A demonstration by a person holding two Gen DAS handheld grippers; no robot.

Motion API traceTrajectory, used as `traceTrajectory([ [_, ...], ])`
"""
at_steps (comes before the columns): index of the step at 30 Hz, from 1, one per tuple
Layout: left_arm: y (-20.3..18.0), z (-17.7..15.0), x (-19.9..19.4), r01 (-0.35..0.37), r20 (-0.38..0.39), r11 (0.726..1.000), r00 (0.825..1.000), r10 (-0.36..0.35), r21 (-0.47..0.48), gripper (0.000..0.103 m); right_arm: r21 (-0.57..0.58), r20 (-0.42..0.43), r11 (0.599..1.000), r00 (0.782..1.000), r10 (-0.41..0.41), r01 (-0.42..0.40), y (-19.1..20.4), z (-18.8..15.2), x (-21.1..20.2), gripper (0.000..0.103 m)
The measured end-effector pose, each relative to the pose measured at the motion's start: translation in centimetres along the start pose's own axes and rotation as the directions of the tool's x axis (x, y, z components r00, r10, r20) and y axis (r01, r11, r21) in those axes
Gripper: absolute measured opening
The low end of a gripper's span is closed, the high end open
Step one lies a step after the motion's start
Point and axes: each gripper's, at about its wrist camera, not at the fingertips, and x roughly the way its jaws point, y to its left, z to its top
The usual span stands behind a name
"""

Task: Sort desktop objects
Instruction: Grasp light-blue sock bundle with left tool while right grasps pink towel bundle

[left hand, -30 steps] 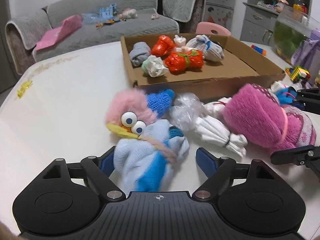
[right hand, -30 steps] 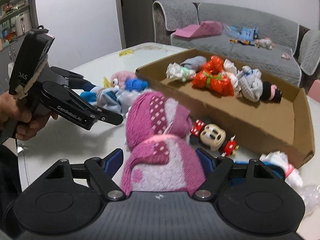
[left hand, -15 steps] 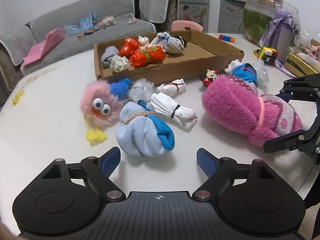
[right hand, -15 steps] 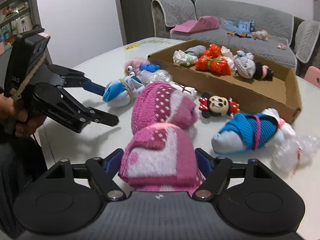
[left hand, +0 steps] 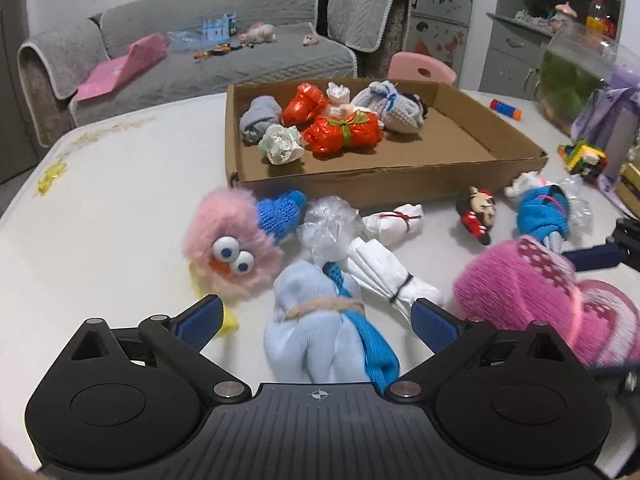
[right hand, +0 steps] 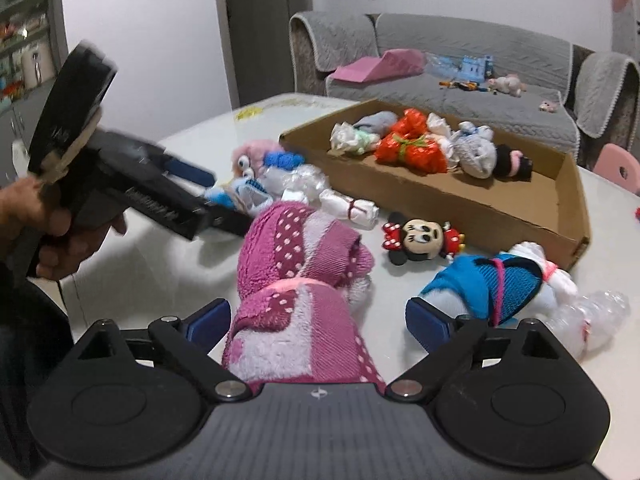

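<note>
A light blue sock bundle (left hand: 320, 332) tied with a band lies on the white table between the fingers of my left gripper (left hand: 318, 320). The jaws are opening, and there is a gap on each side of the bundle. In the right wrist view my right gripper (right hand: 318, 322) straddles a pink dotted towel bundle (right hand: 296, 300). Its jaws are opening too, and the pads stand off the cloth. The cardboard box (left hand: 384, 184) behind holds several wrapped bundles, red, grey and white.
On the table lie a pink fluffy toy (left hand: 232, 248), a clear plastic wad (left hand: 328, 228), white tied bundles (left hand: 384, 268), a mouse doll (right hand: 420, 236) and a blue wrapped bundle (right hand: 492, 280). A person's hand (right hand: 52, 232) holds the left gripper. A sofa stands behind the table.
The right jaws spread and let go of the pink bundle, which now rests on the table. The left gripper drew back from the blue bundle, then came forward around it with wider jaws.
</note>
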Motion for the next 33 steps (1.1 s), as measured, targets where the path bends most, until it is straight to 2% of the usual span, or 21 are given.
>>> traceTrajectory([
  [3, -0.2, -0.2, 1.0, 0.005, -0.018, 1.000, 1.000, -0.006, -0.010, 0.100, -0.001, -0.018, 1.000, 1.000, 0.004, -0.004, 0.2, -0.2, 1.2, 0.092],
  [7, -1.1, -1.4, 1.0, -0.027, -0.003, 0.999, 1.000, 0.027, 0.036, 0.100, 0.000, -0.028, 1.000, 1.000, -0.005, 0.005, 0.7, -0.9, 2.1, 0.082],
  [9, -1.0, -1.7, 0.9, -0.011, -0.001, 1.000, 1.000, 0.011, 0.008, 0.099, -0.008, -0.019, 1.000, 1.000, -0.011, 0.011, 1.1, -1.1, 1.8, 0.073],
  [10, -1.1, -1.9, 0.8, -0.023, 0.006, 1.000, 1.000, 0.023, 0.004, 0.099, -0.004, -0.015, 1.000, 1.000, -0.004, 0.004, 1.2, -1.1, 1.6, 0.063],
  [11, -1.1, -2.1, 0.7, -0.028, 0.015, 1.000, 0.999, 0.028, -0.005, 0.099, 0.005, -0.010, 1.000, 1.000, -0.006, 0.006, 1.2, -1.2, 1.4, 0.061],
  [14, -1.3, -2.4, 0.3, -0.051, 0.021, 0.999, 0.998, 0.051, -0.012, 0.098, 0.025, 0.001, 1.000, 1.000, -0.017, 0.017, 1.2, -1.7, 0.8, 0.059],
  [18, -1.8, -2.4, -0.4, -0.042, 0.026, 0.999, 0.999, 0.042, -0.001, 0.076, 0.049, 0.010, 0.999, 1.000, -0.024, 0.023, 1.2, -2.3, -0.1, 0.058],
  [21, -2.1, -2.6, -1.0, -0.040, 0.023, 0.999, 0.999, 0.040, 0.000, 0.064, 0.066, 0.018, 0.998, 0.999, -0.027, 0.026, 1.1, -2.7, -0.6, 0.058],
  [33, -3.7, -3.9, -2.7, -0.071, 0.016, 0.996, 0.997, 0.071, 0.044, 0.061, 0.101, 0.032, 0.994, 0.999, -0.044, 0.040, 0.8, -3.9, -2.1, 0.058],
])
